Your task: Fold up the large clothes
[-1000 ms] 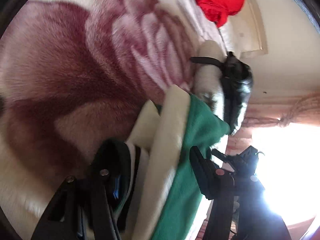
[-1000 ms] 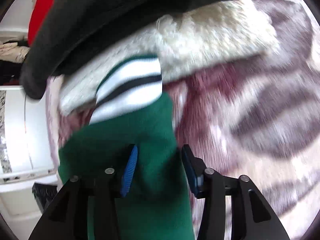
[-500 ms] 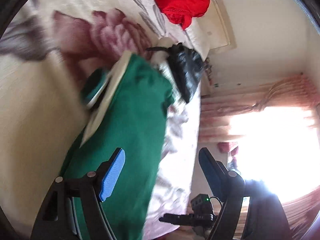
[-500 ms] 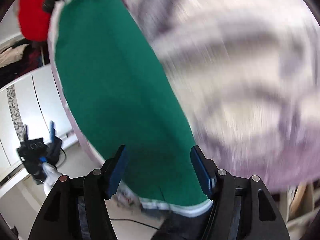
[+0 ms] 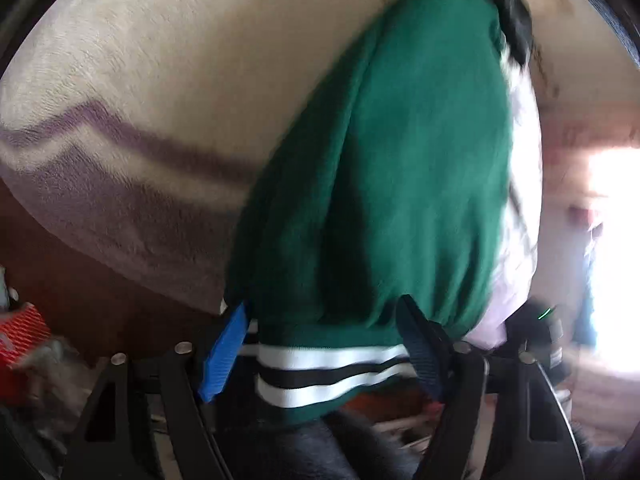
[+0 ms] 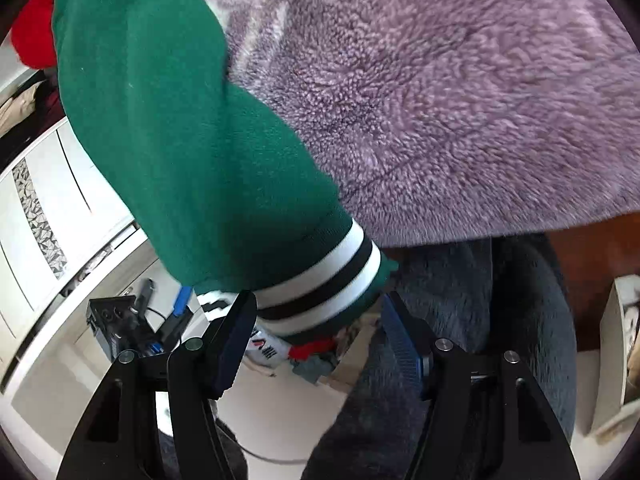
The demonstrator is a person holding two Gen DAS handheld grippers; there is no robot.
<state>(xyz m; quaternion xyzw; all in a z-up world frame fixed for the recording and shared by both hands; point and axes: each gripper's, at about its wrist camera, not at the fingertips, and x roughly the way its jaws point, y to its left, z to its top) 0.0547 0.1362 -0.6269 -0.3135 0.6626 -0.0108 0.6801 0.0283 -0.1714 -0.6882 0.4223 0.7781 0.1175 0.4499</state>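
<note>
A green garment [image 5: 400,168] with a white-and-black striped hem [image 5: 328,368] lies stretched over the plush bed blanket [image 5: 160,100], its hem hanging past the near edge. My left gripper [image 5: 322,300] has the hem lying flat between its closing jaws, and the blue pad [image 5: 224,352] does not visibly squeeze it. In the right wrist view the green garment [image 6: 180,140] ends in a striped band [image 6: 320,292]. My right gripper [image 6: 319,296] stands open just below that band, its pads apart from the cloth.
A red garment [image 6: 34,40] and a black garment [image 5: 512,20] lie at the far end of the bed. A person's leg in dark fuzzy cloth [image 6: 460,320] is close below. White cupboard doors [image 6: 52,200], a black device [image 6: 116,324] and floor clutter lie left.
Both grippers have drawn back along the green garment, from its far end to the striped hem at the bed's near edge. The left jaws stand narrower than half a second ago.
</note>
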